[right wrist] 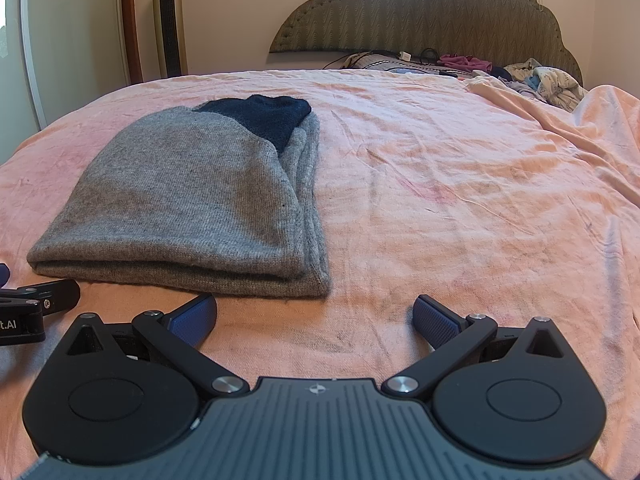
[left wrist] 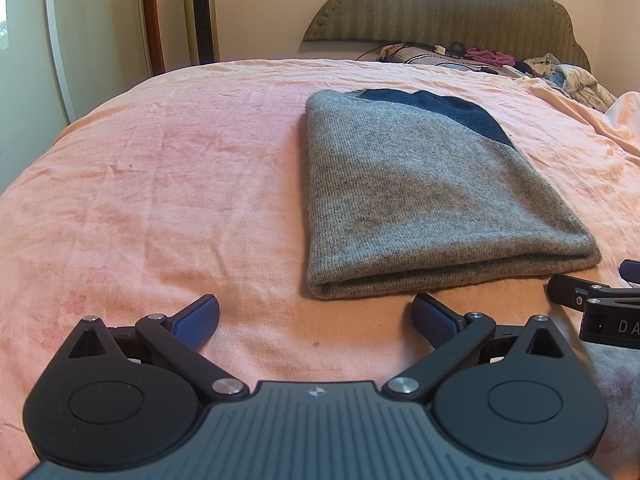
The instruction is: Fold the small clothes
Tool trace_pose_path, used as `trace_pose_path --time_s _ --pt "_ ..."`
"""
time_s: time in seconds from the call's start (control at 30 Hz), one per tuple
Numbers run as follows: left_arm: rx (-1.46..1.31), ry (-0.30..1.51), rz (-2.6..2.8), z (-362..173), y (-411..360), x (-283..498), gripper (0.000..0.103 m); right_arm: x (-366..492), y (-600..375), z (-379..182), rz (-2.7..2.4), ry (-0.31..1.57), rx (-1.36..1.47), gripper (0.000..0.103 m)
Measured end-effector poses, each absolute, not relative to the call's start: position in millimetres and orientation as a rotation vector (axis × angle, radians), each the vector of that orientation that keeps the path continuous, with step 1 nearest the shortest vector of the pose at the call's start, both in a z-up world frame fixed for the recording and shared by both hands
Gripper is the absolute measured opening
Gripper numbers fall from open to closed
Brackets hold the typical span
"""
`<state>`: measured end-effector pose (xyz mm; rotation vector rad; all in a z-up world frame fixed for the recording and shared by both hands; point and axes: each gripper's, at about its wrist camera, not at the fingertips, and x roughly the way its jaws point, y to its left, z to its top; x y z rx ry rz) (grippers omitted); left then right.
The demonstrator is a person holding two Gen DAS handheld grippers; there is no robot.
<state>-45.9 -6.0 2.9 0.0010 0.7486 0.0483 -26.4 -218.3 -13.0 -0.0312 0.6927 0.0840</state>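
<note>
Sweater (left wrist: 420,200) folded on bed (left wrist: 160,180), soft n floppy knit, grab near thick edge; left gripper (left wrist: 316,316) & right gripper (right wrist: 316,316) wide open, empty.

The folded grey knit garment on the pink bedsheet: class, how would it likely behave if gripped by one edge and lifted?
The grey knit garment would probably droop and unfold, since its soft layers lie loosely stacked. It looks thick, so likely fairly heavy. The fuzzy weave should grip, not slip.
</note>
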Motion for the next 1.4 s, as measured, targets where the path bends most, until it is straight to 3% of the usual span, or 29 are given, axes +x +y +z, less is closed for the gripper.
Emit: trace_pose_path --time_s 1.4 --pt "-0.004 0.755 0.060 21.4 -6.8 -51.1 0.103 -34.4 -217.3 -5.2 0.092 0.717 -0.025 0.103"
